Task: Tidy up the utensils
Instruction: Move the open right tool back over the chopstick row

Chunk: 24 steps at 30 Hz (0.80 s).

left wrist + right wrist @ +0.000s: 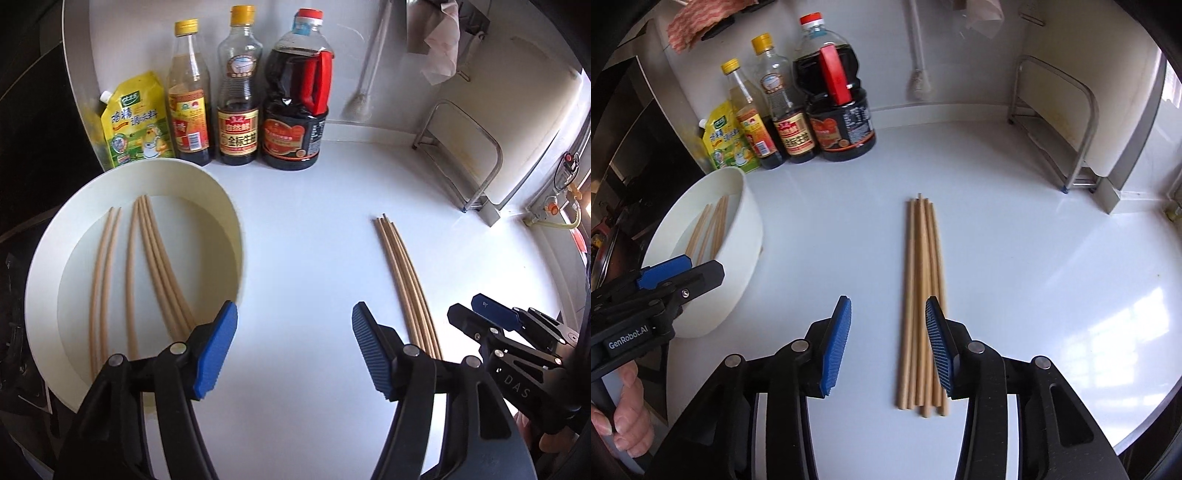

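Left gripper has its blue pads spread wide, nothing between them, sitting over bare white countertop just right of the white bowl. The left pad overlaps the bowl's near rim in view; can't tell if it touches.

Chopsticks in the bowl: six, lying flat on the bottom, two as a pair on the left, four fanned beside them. In the right wrist view they show only partly, past the bowl wall.

Loose chopstick bundle lies on the counter, well apart from the bowl, tips pointing toward the back wall. Count is roughly six or seven; they overlap so it's hard to tell.

Right gripper is also parted, empty. Its right pad sits over the right edge of the bundle, left pad clear of it on the left. Contact with the sticks isn't clear from this angle.

Back wall: yellow seasoning pouch, two yellow-capped bottles, and a large soy sauce jug with a red handle. Metal rack at right.
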Available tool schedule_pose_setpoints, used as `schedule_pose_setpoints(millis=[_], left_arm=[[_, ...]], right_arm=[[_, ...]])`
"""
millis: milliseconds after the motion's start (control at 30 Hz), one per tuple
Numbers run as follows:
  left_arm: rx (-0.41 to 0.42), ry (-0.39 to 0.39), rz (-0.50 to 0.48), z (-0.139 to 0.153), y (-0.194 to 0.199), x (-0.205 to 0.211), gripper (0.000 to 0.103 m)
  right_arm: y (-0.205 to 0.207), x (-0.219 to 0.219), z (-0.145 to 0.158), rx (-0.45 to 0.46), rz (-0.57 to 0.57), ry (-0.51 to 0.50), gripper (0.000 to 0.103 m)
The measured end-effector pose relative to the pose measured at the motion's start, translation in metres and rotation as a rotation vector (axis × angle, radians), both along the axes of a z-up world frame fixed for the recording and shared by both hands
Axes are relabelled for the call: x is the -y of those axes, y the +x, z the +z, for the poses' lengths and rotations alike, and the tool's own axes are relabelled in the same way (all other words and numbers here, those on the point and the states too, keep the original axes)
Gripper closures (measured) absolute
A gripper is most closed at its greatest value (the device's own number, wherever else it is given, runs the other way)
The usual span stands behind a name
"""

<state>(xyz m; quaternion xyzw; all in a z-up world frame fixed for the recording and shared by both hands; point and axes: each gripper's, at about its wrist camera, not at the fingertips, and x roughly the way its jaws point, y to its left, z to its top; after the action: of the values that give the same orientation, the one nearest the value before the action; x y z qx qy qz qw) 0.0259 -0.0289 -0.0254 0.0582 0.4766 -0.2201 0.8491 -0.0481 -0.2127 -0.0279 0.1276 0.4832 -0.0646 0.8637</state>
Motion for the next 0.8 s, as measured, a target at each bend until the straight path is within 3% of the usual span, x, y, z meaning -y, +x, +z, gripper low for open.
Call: schedule_pose_setpoints(millis=[367, 800], left_arm=[[-0.062, 0.013, -0.012, -0.030, -0.004, 0.059, 0.039], [-0.105, 0.069, 0.024, -0.068, 0.008, 0.080, 0.039]], right_arm=[[-0.015, 0.052, -0.044, -0.057, -0.031, -0.023, 0.062], [0.012, 0.055, -0.083, -0.075, 0.041, -0.002, 0.062]])
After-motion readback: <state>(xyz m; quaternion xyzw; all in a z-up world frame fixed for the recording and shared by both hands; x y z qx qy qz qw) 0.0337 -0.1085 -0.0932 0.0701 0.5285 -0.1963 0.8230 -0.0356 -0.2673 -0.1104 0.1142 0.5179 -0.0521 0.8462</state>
